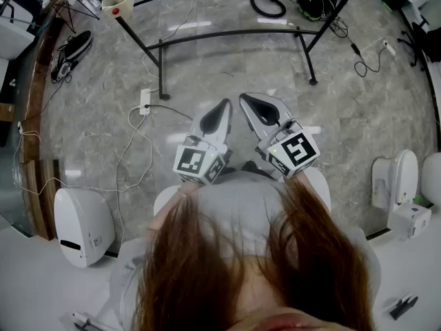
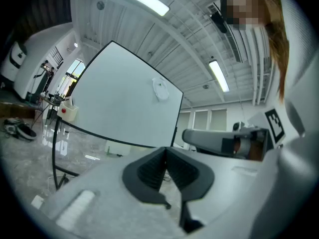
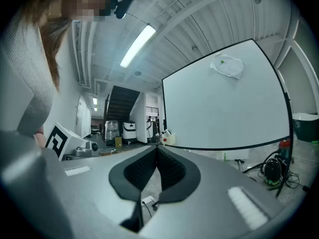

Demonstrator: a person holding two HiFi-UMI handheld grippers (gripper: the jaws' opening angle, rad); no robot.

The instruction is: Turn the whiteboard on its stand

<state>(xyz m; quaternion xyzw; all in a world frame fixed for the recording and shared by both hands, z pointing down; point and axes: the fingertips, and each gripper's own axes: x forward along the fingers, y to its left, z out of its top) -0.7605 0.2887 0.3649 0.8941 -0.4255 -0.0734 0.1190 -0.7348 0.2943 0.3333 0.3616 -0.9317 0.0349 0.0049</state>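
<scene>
The left tongs and right tongs are both pressed together, empty, held level side by side, facing the whiteboard on its stand.

The floor is grey tile that looks like stone, shiny enough to show the lights. The stand is thin black tube, likely metal. The whiteboard is smooth and white. The left gripper and right gripper have smooth, matt grey plastic shells. Their black pads are ribbed. The person's sleeve is grey knitted cloth.
</scene>
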